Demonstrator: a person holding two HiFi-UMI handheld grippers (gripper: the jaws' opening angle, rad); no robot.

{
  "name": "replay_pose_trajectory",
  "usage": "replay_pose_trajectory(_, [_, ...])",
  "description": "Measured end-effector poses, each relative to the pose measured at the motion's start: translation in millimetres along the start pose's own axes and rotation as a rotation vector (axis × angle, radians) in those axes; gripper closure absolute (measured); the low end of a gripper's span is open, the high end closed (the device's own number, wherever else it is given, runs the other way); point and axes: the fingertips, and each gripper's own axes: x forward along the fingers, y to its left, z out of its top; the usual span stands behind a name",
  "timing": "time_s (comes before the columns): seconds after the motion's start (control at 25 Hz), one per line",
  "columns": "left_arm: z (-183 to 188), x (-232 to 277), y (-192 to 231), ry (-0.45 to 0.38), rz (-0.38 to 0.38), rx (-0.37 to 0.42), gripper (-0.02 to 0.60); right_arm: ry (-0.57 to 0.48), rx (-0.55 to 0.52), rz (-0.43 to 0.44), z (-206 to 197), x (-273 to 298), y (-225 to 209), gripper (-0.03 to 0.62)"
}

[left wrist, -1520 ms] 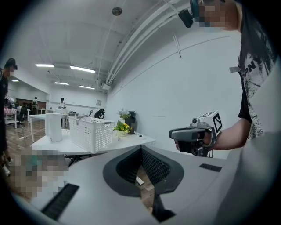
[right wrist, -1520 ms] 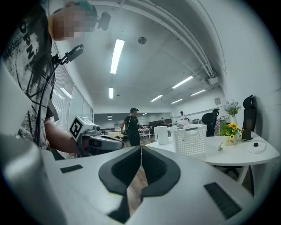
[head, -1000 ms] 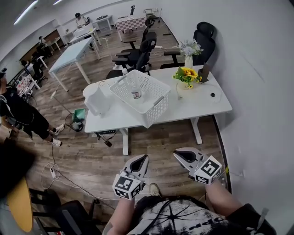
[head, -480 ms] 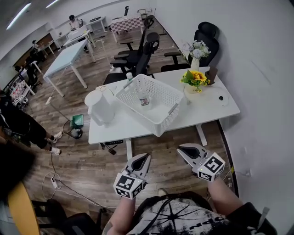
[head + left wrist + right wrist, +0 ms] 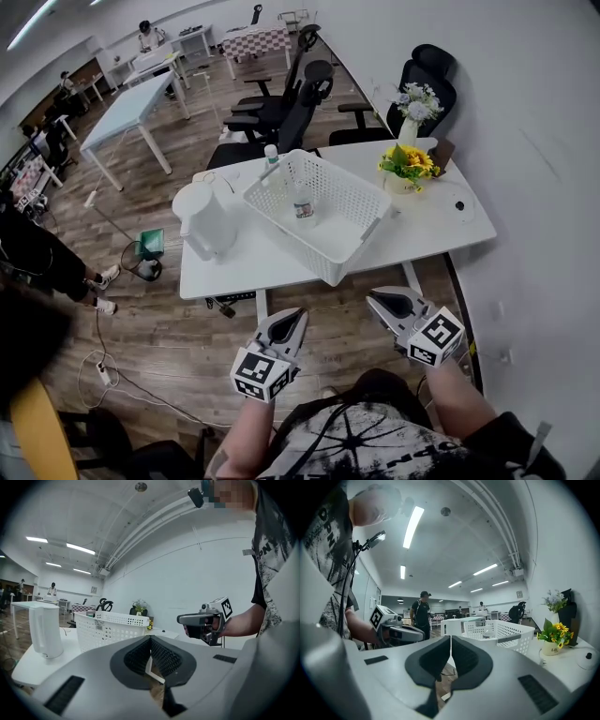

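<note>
Both grippers are held in the air over the wood floor, short of a white table (image 5: 272,267), and neither touches anything. In the head view my left gripper (image 5: 297,315) is shut and empty, and my right gripper (image 5: 373,297) is shut and empty too. On the table a white mesh basket (image 5: 349,190) holds a clear bottle (image 5: 303,204). The left gripper view shows my left gripper (image 5: 150,639) with jaws together, the basket (image 5: 110,629) beyond it, and the other gripper at the right. My right gripper (image 5: 450,639) points past the basket (image 5: 502,633).
A white jug (image 5: 208,220) stands at the table's left end, with a sunflower pot (image 5: 408,164), a vase and a black disc (image 5: 459,206) at its right end. Black office chairs (image 5: 298,103) stand behind it. A wall runs along the right. A person (image 5: 423,613) stands farther off.
The table, basket and jug have come nearer and larger in every view. Both grippers stayed shut and side by side.
</note>
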Motion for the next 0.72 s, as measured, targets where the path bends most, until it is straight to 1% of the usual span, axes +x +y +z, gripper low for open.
replay_pose_trajectory(0.16, [2.9,11.5,17.0,0.009,0.013,0.014,0.571,0.003,-0.005,0.022,0.7,17.3,-14.8,0.571])
replay_pose_trajectory(0.32, [10.5,29.0,37.0,0.022,0.042,0.036,0.571,0.005,-0.003,0.046,2.9,34.6,-41.4,0.571])
replay_pose_trajectory(0.72, [48.3,89.4,83.8,-0.002,0.149,0.017,0.571,-0.006,-0.02,0.16,30.4,75.9,-118.1,0.571])
